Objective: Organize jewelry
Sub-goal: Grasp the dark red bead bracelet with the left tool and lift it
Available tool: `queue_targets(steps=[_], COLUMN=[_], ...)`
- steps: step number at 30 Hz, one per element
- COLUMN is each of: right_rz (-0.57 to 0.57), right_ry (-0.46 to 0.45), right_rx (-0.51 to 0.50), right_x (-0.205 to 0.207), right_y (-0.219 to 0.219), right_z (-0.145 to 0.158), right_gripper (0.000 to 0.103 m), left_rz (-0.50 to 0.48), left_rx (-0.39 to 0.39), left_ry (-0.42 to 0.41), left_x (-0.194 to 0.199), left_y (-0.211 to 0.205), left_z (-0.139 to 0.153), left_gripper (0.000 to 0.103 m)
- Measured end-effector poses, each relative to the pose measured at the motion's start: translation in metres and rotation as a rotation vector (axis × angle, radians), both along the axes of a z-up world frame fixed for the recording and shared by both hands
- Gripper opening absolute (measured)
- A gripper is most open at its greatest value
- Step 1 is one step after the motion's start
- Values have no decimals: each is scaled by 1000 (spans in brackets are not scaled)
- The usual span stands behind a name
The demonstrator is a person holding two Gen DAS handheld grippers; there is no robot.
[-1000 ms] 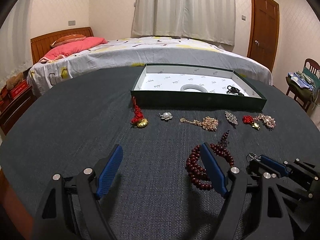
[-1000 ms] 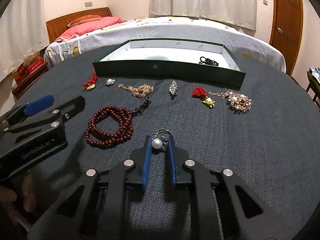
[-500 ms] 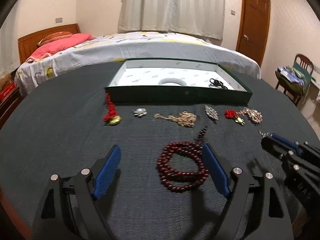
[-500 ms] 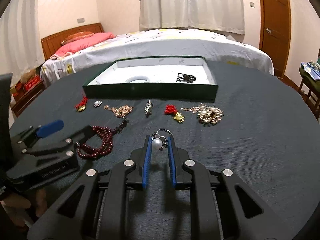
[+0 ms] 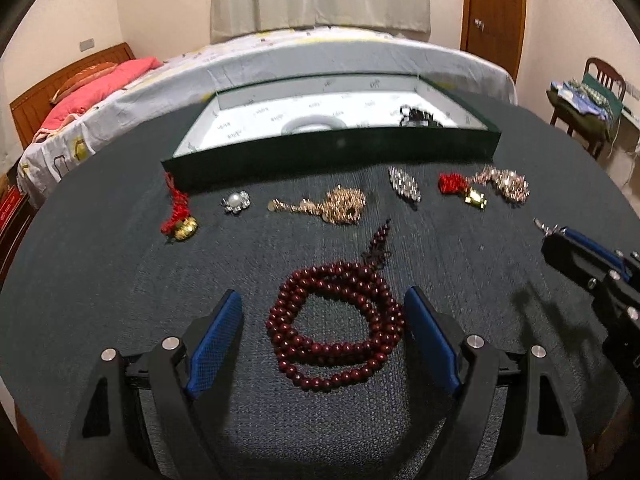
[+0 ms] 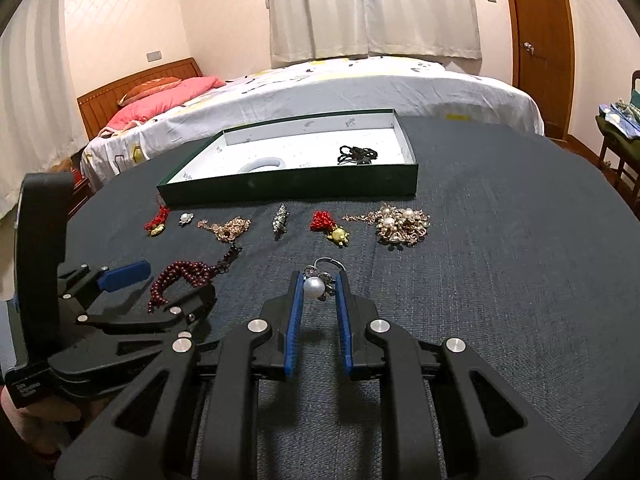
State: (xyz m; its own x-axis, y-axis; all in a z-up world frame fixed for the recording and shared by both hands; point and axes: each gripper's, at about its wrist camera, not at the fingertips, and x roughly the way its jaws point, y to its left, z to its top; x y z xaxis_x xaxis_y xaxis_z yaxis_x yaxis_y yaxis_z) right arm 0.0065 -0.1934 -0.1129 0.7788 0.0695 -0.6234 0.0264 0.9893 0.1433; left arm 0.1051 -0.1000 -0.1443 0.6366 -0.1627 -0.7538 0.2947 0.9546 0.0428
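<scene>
My left gripper [image 5: 324, 312] is open, its blue pads on either side of a dark red bead necklace [image 5: 336, 328] lying on the dark table. My right gripper [image 6: 319, 280] is shut on a pearl brooch with a ring [image 6: 316, 286] and holds it above the table. A green tray with a white lining [image 6: 288, 188] stands at the back; it holds a white bangle [image 6: 262, 165] and a black piece [image 6: 358, 154]. In front of it lie several pieces in a row: a red tassel charm [image 5: 178, 216], a pearl pin [image 5: 236, 201] and a gold chain [image 5: 328, 206].
Further right in the row lie a silver brooch [image 5: 405, 184], a red and gold charm [image 5: 460, 188] and a pearl cluster [image 5: 504, 184]. A bed [image 6: 320, 88] stands beyond the table. A chair with clothes [image 5: 588, 100] and a door [image 6: 536, 40] are to the right.
My left gripper has moved right, so the bead necklace now lies between its open pads. My right gripper has lifted and moved right, still holding the pearl brooch.
</scene>
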Motion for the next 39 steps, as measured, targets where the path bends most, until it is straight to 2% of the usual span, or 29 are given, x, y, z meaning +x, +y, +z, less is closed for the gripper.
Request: queue_targets(steps=[3, 5, 12, 14, 19, 25, 31, 39], right_rz=[-2, -3, -3, -2, -1, 8, 20, 38], right_ry=[5, 6, 9, 9, 8, -5, -24, -90], right_rx=[5, 6, 6, 5, 0, -10, -8, -7], right_x=[0, 0, 2, 2, 2, 2, 1, 10], right_y=[-1, -2, -1, -1, 1, 6, 8, 10], right_z=[-2, -2, -3, -3, -3, 0, 4, 30], right_gripper=[17, 16, 17, 17, 17, 17, 17, 17], left_rz=[-1, -1, -48, -81, -88, -77, -60, -43], left_rx=[-18, -39, -39, -89, -145, -174, -180, -211], left_ry=[16, 18, -27, -25, -37, -75, -165, -248], left_x=[1, 1, -8, -9, -10, -13, -17, -4], left_y=[2, 5, 6, 9, 15, 20, 25, 33], left_z=[-1, -1, 0, 1, 4, 14, 35, 66], left_gripper=[80, 73, 34, 19, 12, 12, 12, 12])
